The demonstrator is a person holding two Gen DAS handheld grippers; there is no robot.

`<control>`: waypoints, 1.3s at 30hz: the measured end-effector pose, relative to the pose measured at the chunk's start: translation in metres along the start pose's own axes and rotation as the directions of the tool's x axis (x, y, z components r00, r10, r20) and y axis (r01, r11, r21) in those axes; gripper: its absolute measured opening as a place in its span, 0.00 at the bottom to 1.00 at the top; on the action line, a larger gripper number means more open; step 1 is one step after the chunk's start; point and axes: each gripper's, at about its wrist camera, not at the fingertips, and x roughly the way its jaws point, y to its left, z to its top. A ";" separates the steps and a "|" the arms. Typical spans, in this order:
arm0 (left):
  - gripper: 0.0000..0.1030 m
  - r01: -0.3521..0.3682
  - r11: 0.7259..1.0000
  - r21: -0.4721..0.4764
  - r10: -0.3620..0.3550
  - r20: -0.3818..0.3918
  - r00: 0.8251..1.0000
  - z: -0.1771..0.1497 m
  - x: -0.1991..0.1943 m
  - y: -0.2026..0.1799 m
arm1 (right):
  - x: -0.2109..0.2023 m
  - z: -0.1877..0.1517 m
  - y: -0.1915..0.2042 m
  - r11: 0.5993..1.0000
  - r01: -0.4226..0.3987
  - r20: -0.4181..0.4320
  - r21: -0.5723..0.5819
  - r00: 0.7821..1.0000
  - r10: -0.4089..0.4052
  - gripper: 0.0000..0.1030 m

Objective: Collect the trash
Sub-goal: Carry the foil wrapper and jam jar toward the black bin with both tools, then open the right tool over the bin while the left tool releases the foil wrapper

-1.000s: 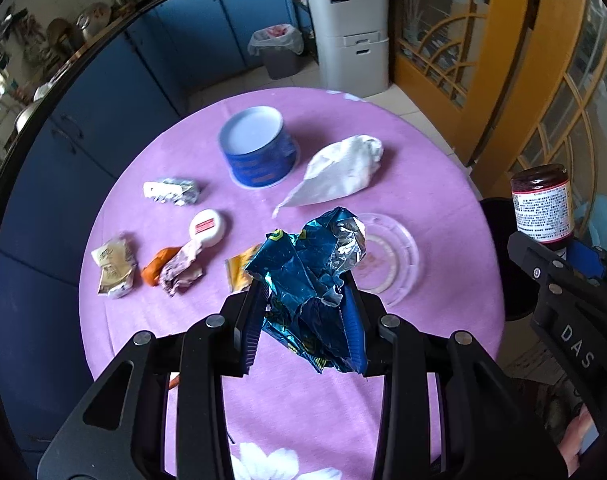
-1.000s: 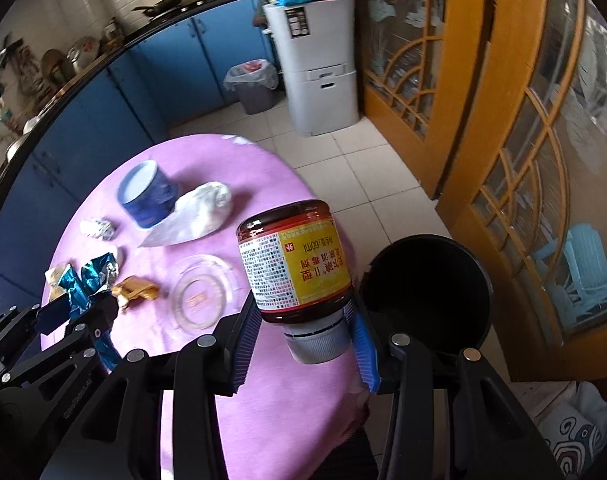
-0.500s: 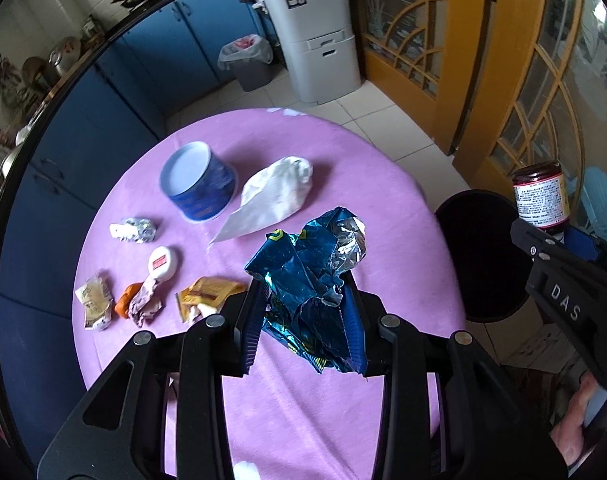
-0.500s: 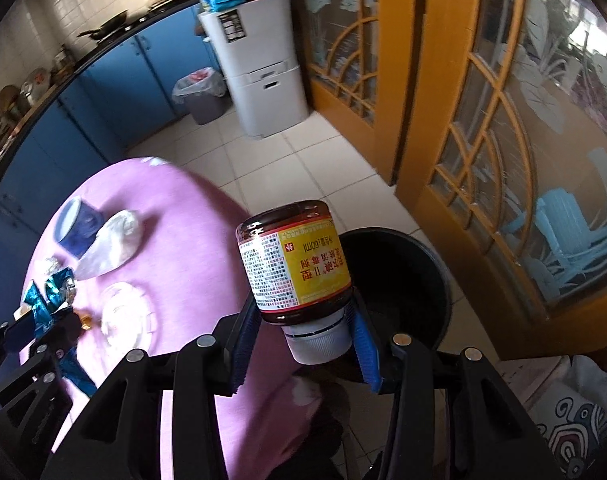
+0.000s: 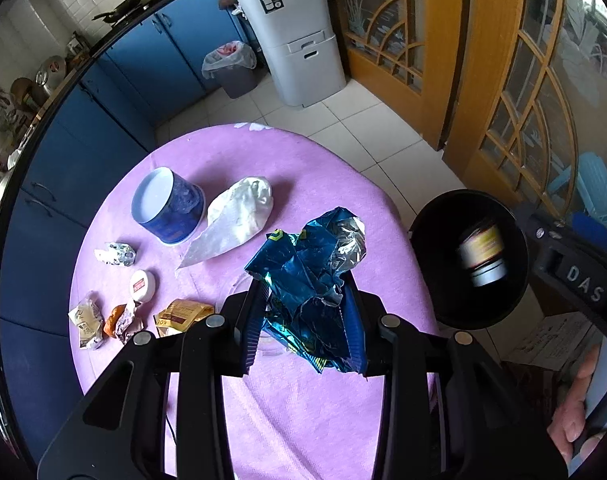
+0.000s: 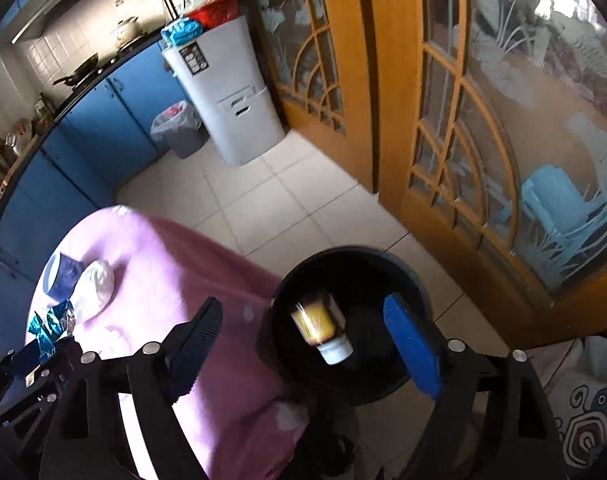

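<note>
My left gripper (image 5: 303,312) is shut on a crumpled blue foil wrapper (image 5: 307,268) above the purple table (image 5: 323,168). Over the black bin (image 6: 407,276) my right gripper (image 6: 307,328) has its jaws opening, wide apart, with nothing pressed between the pads. The sauce jar (image 6: 321,330) is blurred, falling inside the bin, cap down; the left wrist view shows the jar (image 5: 481,256) in the same bin (image 5: 431,216). The left gripper with the wrapper (image 6: 49,326) shows at the lower left of the right wrist view.
On the table lie a blue tub (image 5: 167,208), a white plastic bag (image 5: 239,216), a small foil ball (image 5: 115,254), a round white lid (image 5: 142,285) and several small wrappers (image 5: 91,320). A person's hand (image 5: 579,412) shows at right. A white cabinet (image 5: 299,36) and wooden doors (image 6: 391,92) stand beyond.
The right gripper moved over the black bin and its jaws opened, letting go of the sauce jar, which now drops into the bin. The left gripper carried the wrapper toward the bin side.
</note>
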 end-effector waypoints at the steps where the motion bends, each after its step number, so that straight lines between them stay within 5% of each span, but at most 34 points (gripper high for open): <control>1: 0.36 0.000 1.000 0.002 0.000 -0.001 1.000 0.001 0.001 -0.002 | -0.001 0.001 -0.001 1.000 0.010 0.008 0.002 1.000 -0.010 0.79; 21: 0.37 0.060 0.995 0.083 -0.061 0.007 0.998 0.018 0.008 -0.055 | -0.010 0.004 -0.056 0.985 0.092 0.049 0.149 0.994 -0.100 0.79; 35: 0.38 0.164 0.980 0.114 -0.154 -0.090 0.984 0.048 0.081 -0.131 | -0.004 0.008 -0.113 0.955 0.131 0.041 0.267 0.988 -0.147 0.79; 39: 0.50 0.159 0.983 0.096 -0.148 -0.109 0.983 0.048 0.101 -0.138 | 0.012 0.008 -0.113 0.957 0.133 0.008 0.257 0.990 -0.140 0.79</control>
